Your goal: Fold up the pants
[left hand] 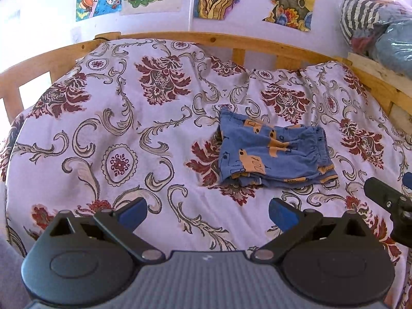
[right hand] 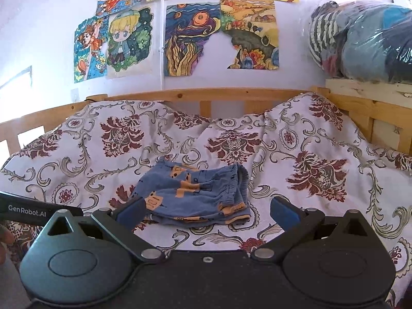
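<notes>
A bedspread [left hand: 108, 118] with dark red flowers and grey scrolls on white fills the middle of both views, lying rumpled over a bed. A wooden rail [left hand: 231, 41] runs along its far edge, curving across the upper part of each frame. Above the rail the wall [right hand: 38, 25] carries a row of bright drawings [right hand: 185, 38], spread across the top of the frame. In the upper right corner, a clear plastic bag of clothes [right hand: 365, 41] sits on a pale wooden ledge [right hand: 365, 90].

The pants [left hand: 273, 152], blue with orange shapes, lie folded into a compact stack on the bedspread, right of centre in the left wrist view and at the centre in the right wrist view, the elastic waistband on the stack's right side. Nothing touches them.

The left gripper [left hand: 207, 212] is at the bottom of its own frame, jaws spread wide with bare bedspread between the blue pads. The right gripper [right hand: 207, 212] is likewise spread, holding nothing; in its view the stack's near edge lies between and just beyond its fingertips. A bit of a hand [right hand: 3, 239] shows at the left edge.
</notes>
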A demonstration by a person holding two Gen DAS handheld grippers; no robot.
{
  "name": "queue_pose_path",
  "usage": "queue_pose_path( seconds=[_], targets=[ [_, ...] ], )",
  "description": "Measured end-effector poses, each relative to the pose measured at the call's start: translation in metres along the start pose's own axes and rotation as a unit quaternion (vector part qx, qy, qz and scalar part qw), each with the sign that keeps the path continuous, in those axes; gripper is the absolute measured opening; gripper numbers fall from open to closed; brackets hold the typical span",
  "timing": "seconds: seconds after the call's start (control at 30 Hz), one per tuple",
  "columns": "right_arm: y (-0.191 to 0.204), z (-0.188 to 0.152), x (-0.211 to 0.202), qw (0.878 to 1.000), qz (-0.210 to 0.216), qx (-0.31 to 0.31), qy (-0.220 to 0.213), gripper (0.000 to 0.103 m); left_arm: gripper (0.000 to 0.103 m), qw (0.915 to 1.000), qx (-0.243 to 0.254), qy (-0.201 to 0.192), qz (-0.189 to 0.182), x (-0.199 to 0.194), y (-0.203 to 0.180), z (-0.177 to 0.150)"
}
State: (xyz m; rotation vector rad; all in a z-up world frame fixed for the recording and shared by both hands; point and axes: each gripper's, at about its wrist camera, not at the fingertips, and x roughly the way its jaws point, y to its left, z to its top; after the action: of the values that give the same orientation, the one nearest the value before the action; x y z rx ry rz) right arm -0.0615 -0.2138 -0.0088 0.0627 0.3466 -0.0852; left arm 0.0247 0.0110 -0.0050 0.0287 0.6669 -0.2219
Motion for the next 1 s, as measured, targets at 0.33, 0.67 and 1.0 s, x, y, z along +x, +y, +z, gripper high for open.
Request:
queue_pose_path(
  seconds=[0.33,0.67,1.0],
  targets=[
    [-0.0037,-0.0005,0.0031,1.000,-0.008,0.007,0.007,0.102,0.103,1.0000,-0.002,0.008,0.001,0.0037,0.0018,-0.0015],
    [-0.0051,0.0000,0.0028,1.000,-0.011,0.014,0.007,0.102,0.103,0.9999,-0.003,0.011,0.003,0.0044,0.0021,-0.0014],
    [-0.0050,0.0001,0.0026,1.000,-0.011,0.012,0.007,0.102,0.103,0.9999,-0.003,0.011,0.003,0.0046,0.0022,-0.0012]
  ],
)
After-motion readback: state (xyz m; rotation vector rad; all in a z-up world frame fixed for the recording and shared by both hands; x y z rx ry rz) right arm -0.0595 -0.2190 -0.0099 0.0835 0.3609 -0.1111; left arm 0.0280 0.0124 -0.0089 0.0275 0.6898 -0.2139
